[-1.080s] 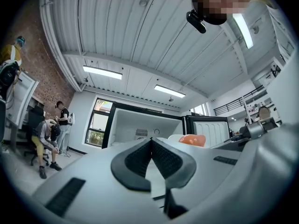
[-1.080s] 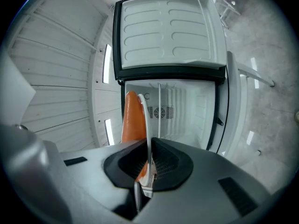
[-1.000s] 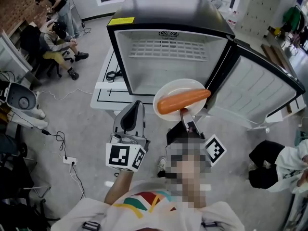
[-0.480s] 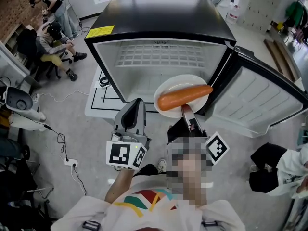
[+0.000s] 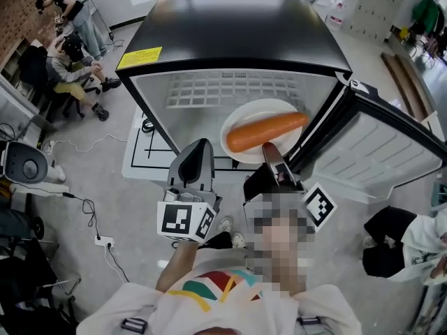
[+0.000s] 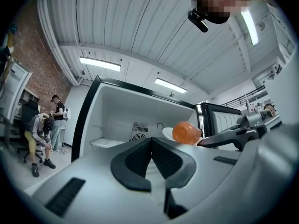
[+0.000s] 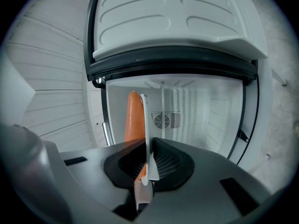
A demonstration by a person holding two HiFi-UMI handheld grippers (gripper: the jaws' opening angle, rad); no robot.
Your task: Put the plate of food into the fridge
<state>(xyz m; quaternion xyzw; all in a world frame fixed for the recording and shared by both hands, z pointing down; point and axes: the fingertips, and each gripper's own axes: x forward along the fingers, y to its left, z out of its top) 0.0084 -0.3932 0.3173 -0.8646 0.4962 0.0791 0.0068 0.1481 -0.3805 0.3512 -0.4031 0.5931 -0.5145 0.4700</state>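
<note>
Head view: a person is standing before the open fridge (image 5: 237, 40), holding the plate (image 5: 246, 121) out at its mouth, in the middle of the frame.
Task's thing: the white plate is carrying one long orange food piece (image 5: 265, 132), sausage-like, lying across it. It is hanging in the air at the front edge of the cavity, not resting on anything inside.
Right gripper (image 5: 268, 152): it is pinching the plate's near rim from just below in the frame.
Right gripper view: the fingers (image 7: 173, 164) are pressing on the rim from both sides. The plate is showing edge-on as a thin white line rising from between them, with the food on its left face.
Why held so: the rim grip is probably letting the plate and food reach into the cavity ahead of the hand. The gripper seems to be lying on its side, keeping the plate level so the food is not rolling off.
Left gripper (image 5: 198, 152): its fingers (image 6: 135, 164) are pressed together on nothing. It is hovering to the lower left of the plate, apart from it, apparently staying out of the way.
Fridge door (image 5: 377, 145): it is standing wide open at the right, leaving the opening clear.
Wire shelf (image 5: 230, 86): it is lying bare in the upper cavity.
Step, as I judge it: the plate is being brought in and is not yet set down.
</note>
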